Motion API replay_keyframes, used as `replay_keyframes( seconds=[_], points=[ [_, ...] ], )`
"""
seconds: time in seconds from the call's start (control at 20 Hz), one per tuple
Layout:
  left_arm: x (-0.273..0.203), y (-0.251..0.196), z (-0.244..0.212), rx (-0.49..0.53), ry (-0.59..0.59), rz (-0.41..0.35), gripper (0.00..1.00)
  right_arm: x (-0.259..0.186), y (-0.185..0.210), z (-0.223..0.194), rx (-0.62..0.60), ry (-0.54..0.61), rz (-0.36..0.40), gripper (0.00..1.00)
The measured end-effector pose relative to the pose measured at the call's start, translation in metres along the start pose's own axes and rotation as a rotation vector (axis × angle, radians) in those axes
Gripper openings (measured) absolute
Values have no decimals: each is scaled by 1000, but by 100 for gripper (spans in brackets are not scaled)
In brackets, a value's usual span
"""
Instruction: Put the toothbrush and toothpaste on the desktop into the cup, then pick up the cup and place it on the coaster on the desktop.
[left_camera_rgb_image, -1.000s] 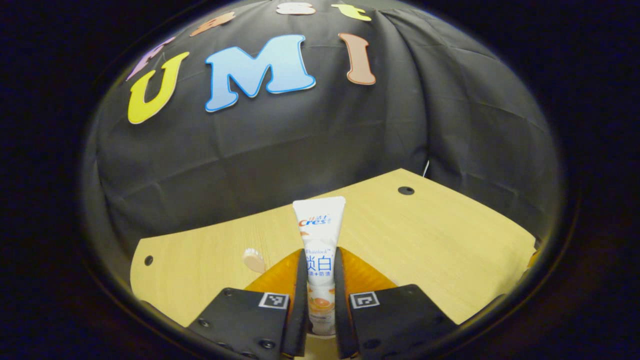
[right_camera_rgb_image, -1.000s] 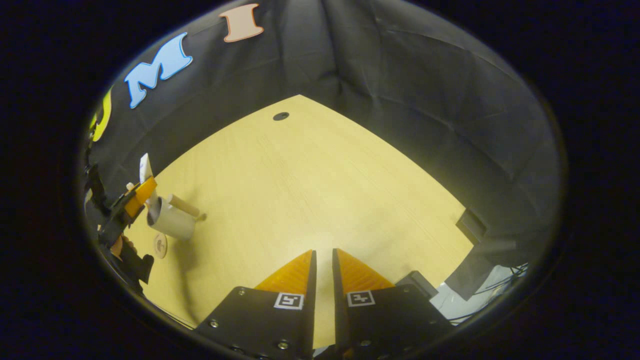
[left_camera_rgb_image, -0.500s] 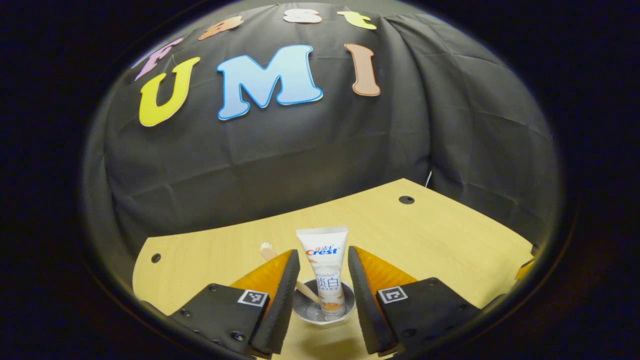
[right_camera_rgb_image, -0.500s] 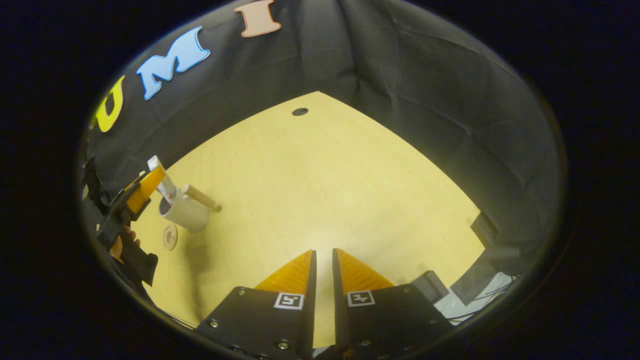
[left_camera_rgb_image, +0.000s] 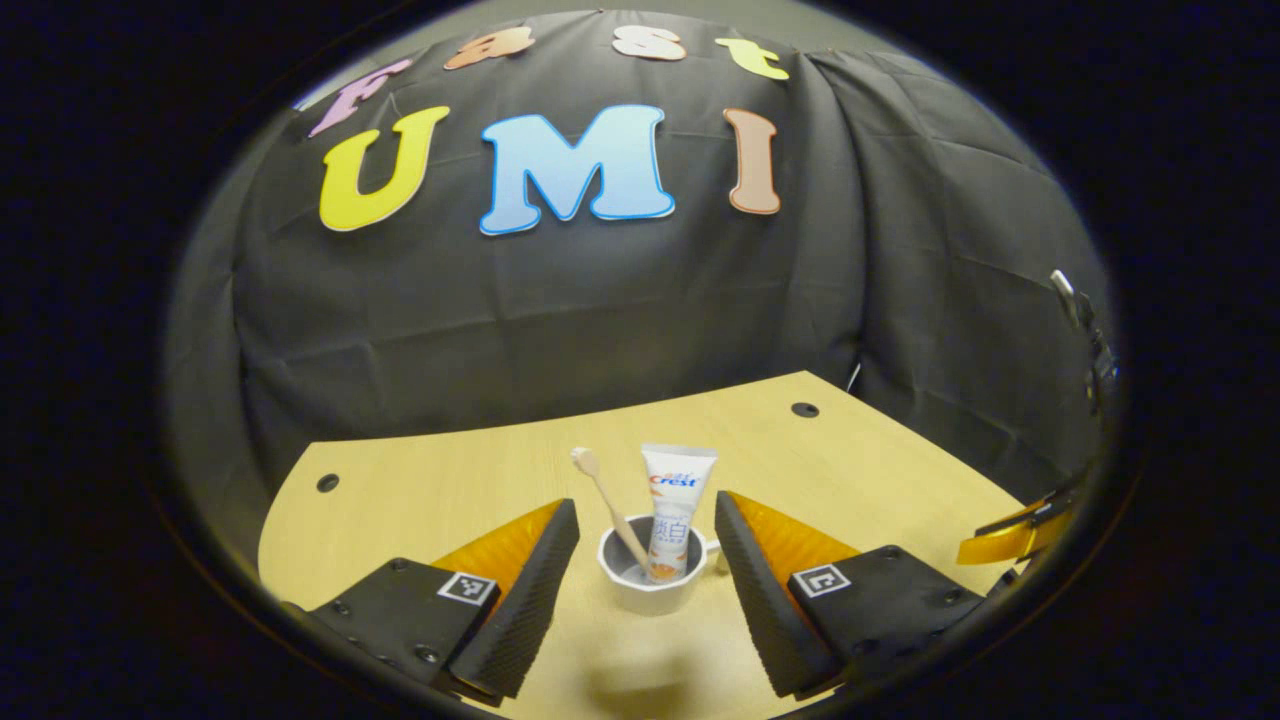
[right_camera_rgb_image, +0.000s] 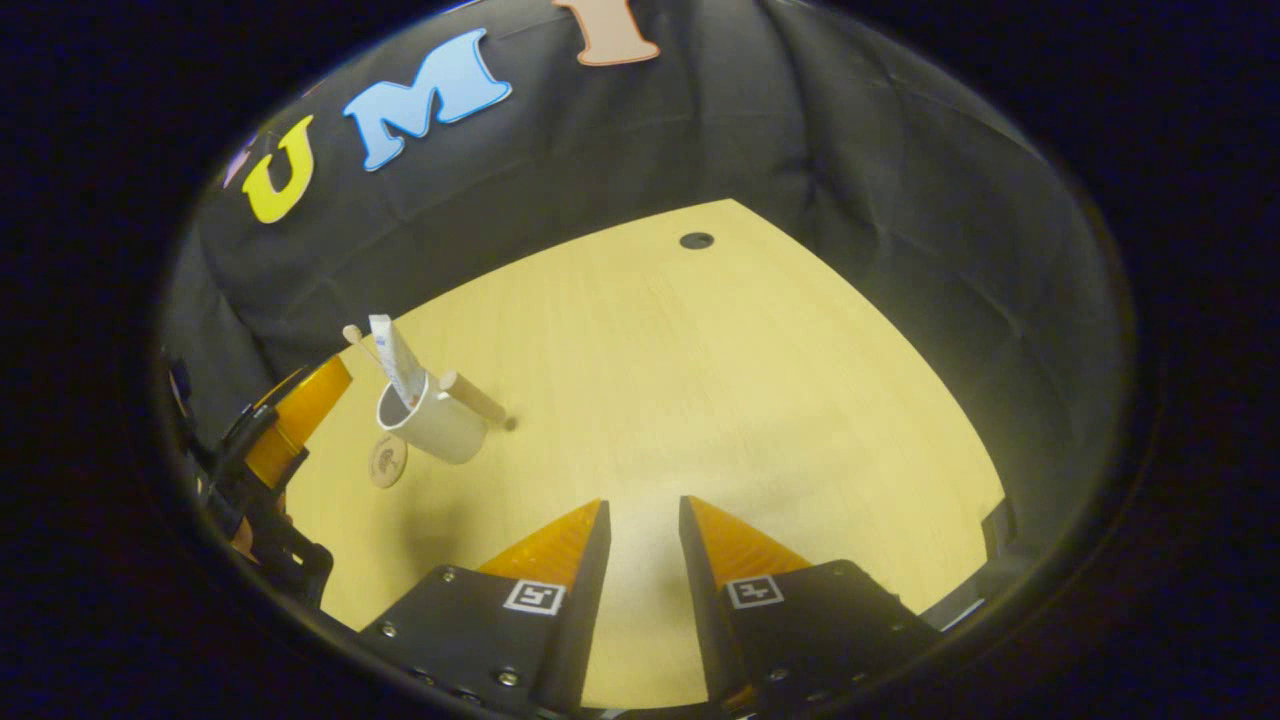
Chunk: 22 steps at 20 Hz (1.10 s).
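Toothpaste and toothbrush stand in the cup; my left gripper hangs spread before it, nothing held, coaster just beside.

The bench is showing pale yellow wood grain. The cup is looking white with a grey inside, the toothpaste white with red and blue print, the toothbrush beige, the coaster tan with a dark motif.
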<state>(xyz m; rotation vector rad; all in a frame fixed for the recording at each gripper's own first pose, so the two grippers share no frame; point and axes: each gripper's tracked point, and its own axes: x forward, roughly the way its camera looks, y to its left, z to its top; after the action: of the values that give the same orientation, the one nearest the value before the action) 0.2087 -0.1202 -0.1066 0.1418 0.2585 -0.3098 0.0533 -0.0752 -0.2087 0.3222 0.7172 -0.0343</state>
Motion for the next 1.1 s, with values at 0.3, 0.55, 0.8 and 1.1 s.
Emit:
replay_keyframes(
  seconds=[0.3,0.55,0.8,1.1],
  points=[
    [-43,42,-18,-54,29,87,93,24,41,32,-204,43,125,44],
    [-78,75,-34,-108,54,161,94,45,77,42,-463,126,215,43],
    [-101,107,-48,-128,79,238,94,70,114,52,-740,202,261,53],
    [-125,136,-66,-173,111,324,93,97,142,67,-972,280,276,53]
  ],
)
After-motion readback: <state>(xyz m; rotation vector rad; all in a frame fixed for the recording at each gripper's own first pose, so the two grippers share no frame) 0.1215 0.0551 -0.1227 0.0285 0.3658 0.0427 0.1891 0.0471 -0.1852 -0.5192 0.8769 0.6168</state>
